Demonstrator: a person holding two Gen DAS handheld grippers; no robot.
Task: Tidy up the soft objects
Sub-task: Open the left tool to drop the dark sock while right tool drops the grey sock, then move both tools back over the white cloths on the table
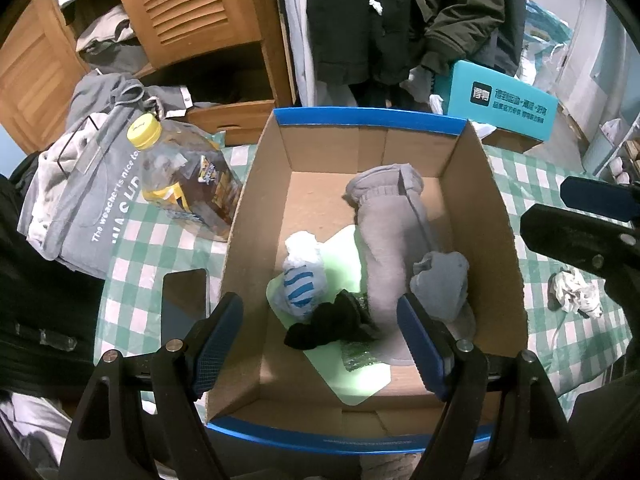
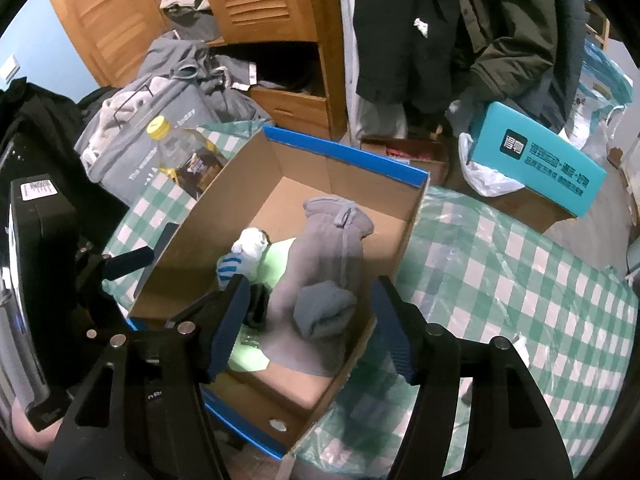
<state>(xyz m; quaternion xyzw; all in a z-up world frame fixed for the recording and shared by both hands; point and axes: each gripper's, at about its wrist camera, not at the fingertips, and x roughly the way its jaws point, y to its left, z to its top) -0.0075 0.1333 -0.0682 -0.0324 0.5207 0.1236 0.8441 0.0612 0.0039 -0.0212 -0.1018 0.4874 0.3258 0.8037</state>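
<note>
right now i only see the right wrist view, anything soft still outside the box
Observer: Yes, a crumpled white cloth lies on the table, just past the box's right wall.
Operator: whats the dark thing behind my finger
Observer: A black sock, lying on the green sheet in the box.
Operator: left hand-held gripper holding anything
Observer: No, the left hand-held gripper is open and grips nothing.
</note>
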